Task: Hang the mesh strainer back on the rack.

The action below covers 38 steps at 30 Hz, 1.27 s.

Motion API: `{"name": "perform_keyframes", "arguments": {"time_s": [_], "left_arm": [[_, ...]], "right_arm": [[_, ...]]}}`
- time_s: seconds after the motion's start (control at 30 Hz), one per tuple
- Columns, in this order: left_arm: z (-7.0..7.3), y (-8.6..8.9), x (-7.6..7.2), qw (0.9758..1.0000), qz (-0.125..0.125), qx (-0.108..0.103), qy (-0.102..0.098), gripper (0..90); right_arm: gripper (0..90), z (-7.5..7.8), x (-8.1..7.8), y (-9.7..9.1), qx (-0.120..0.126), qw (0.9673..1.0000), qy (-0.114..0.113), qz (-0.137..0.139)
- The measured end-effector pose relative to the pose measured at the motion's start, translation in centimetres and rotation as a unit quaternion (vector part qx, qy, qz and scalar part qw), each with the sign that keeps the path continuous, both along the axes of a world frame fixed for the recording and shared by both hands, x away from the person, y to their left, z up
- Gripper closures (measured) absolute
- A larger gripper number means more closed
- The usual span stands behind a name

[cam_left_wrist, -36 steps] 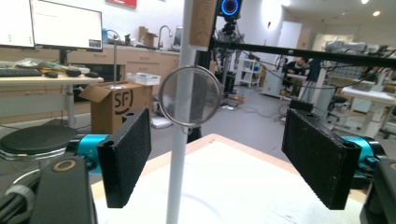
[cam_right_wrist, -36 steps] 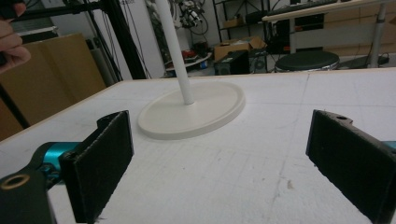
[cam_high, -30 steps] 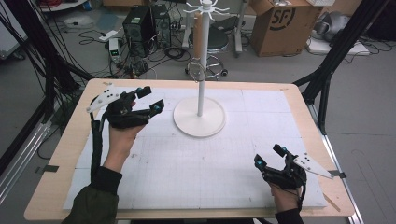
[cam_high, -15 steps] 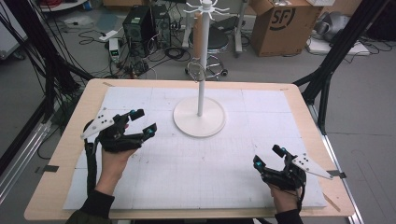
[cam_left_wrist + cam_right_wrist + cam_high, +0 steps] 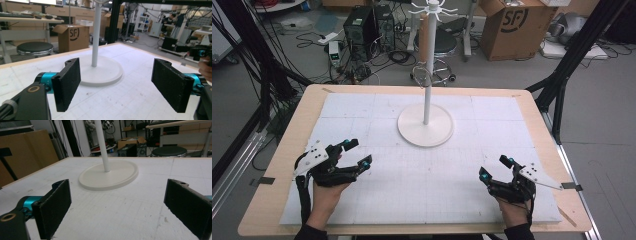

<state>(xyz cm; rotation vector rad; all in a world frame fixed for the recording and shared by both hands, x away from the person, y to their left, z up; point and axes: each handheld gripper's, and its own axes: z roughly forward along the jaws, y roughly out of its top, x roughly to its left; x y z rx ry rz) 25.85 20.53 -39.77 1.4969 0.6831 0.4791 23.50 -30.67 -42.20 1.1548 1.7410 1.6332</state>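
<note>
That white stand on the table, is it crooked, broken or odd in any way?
Nothing stands out. The white stand is upright, its round base flat on the white mat. A metal ring hangs from one of its hooks. Both hand-held grippers, left and right, are open, empty and well clear of it.

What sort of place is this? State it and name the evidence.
Probably a robotics lab or workshop. A wooden table stands on a grey floor strewn with cables beside a computer tower, with a cardboard box behind and a white stand on the table.
</note>
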Motion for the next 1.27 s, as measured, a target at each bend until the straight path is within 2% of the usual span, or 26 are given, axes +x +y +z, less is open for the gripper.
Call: {"name": "perform_keyframes", "arguments": {"time_s": [0.1, 0.17, 0.37, 0.47, 0.63, 0.8, 0.9, 1.27], "left_arm": [[-0.4, 0.5, -0.7, 0.9999, 0.007, 0.002, -0.013, 24.4], [-0.9, 0.9, -1.0, 0.9998, 0.014, -0.002, -0.012, 24.4], [-2.1, 1.5, -1.8, 0.9988, 0.045, 0.013, -0.01, 24.5], [-2.3, 1.6, -1.9, 0.9988, 0.047, 0.011, -0.006, 25.0], [-2.7, 1.7, -2.0, 0.9987, 0.05, 0.009, 0.002, 24.9], [-3.2, 1.9, -1.7, 0.9985, 0.046, 0.02, 0.023, 25.0], [-3.5, 2.1, -1.5, 0.9983, 0.046, 0.013, 0.032, 25.0], [-3.6, 2.1, -1.5, 0.9981, 0.051, 0.013, 0.032, 24.5]], "right_arm": [[6.5, 0.0, 0.2, 0.3, -0.001, 1.0, 0.003, 0.006], [6.5, -0.1, 0.3, 0.6, -0.002, 0.9999, 0.009, 0.011], [6.5, 0.0, 1.1, 1.6, -0.023, 0.9993, 0.006, 0.029], [6.5, -0.1, 1.6, 1.8, -0.029, 0.9991, 0.007, 0.03], [6.5, -0.2, 2.2, 1.7, -0.025, 0.9991, 0.015, 0.03], [6.5, 0.0, 2.8, 2.1, -0.031, 0.9988, 0.01, 0.037], [6.4, -0.1, 2.9, 2.4, -0.039, 0.9983, 0.01, 0.041], [6.5, 0.0, 2.7, 2.4, -0.036, 0.9986, 0.006, 0.039]]}}
